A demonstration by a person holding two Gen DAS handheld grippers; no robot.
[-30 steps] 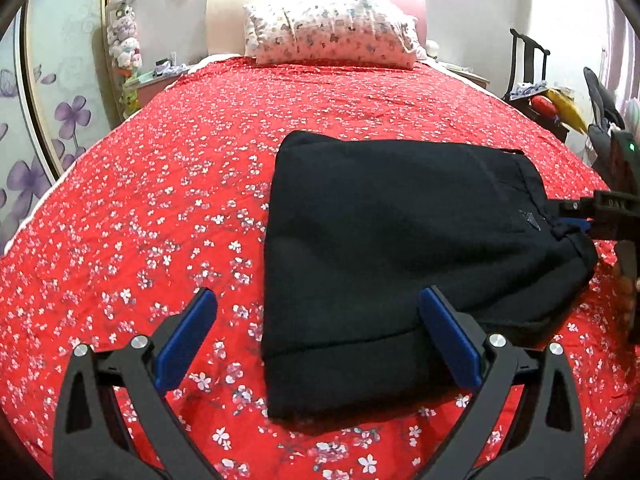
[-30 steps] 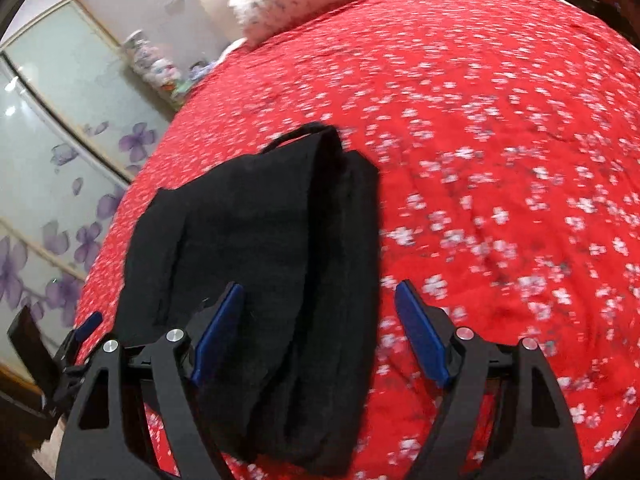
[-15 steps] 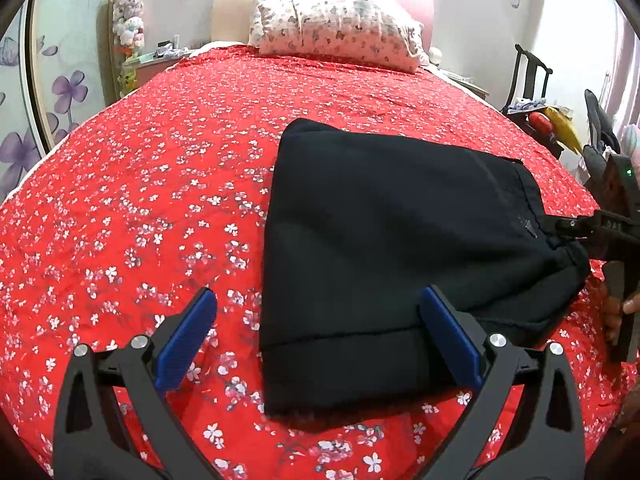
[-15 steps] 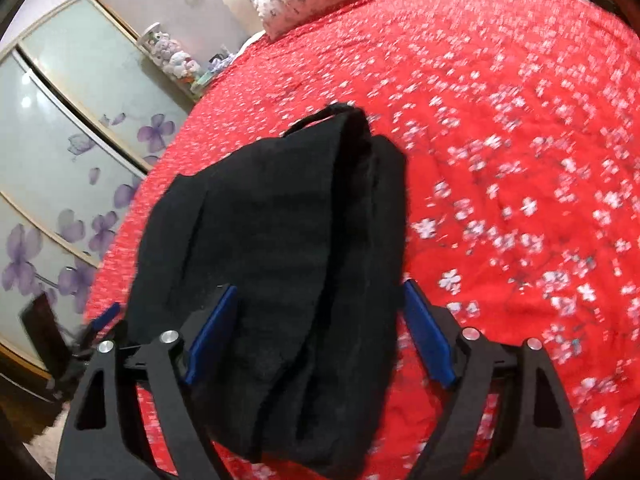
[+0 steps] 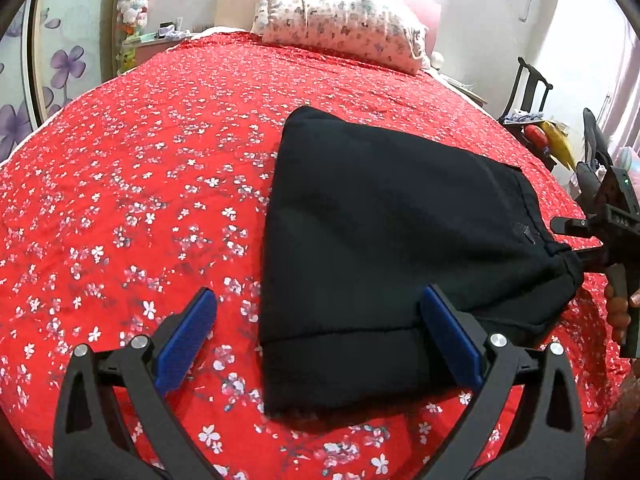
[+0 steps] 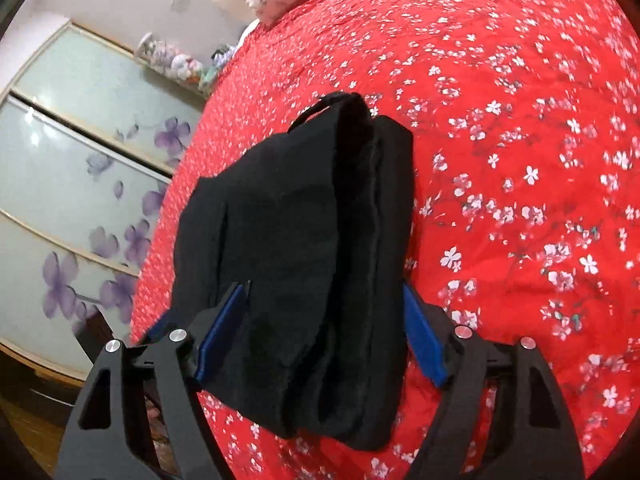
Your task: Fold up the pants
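Observation:
The black pants [image 5: 384,248] lie folded in a thick stack on the red flowered bedspread [image 5: 140,184]. My left gripper [image 5: 320,340] is open, with its blue pads on either side of the stack's near left corner, just above it. My right gripper [image 6: 320,332] is open too, and its blue pads straddle the near end of the folded pants [image 6: 304,248]. The right gripper also shows at the right edge of the left wrist view [image 5: 576,240], at the pants' waistband end.
A flowered pillow [image 5: 340,24] lies at the head of the bed. A black chair [image 5: 528,92] with clutter stands to the right of the bed. Sliding wardrobe doors [image 6: 80,168] with purple flowers run along the left side.
My right gripper has moved forward, so the end of the pants now lies between its open fingers. My left gripper has tilted and shifted slightly near the pants' corner. The pants stay folded.

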